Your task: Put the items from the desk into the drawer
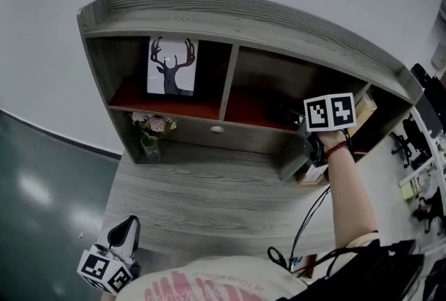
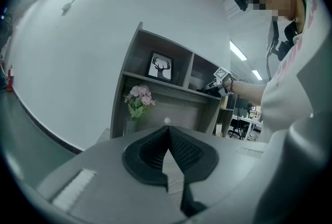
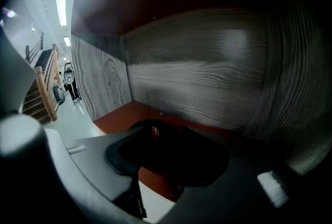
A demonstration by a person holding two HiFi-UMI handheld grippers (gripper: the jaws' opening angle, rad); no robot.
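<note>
Drawer (image 1: 209, 131) was shut: grey wood, white knob, at the desk's back edge. Small dark item (image 3: 154, 130) with a red mark lay on the right cubby's red floor.

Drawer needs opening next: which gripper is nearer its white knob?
Right. The right gripper is inside the right cubby, just above and right of the knob; the left gripper sits at the desk's near left corner, across the whole desktop from it.
</note>
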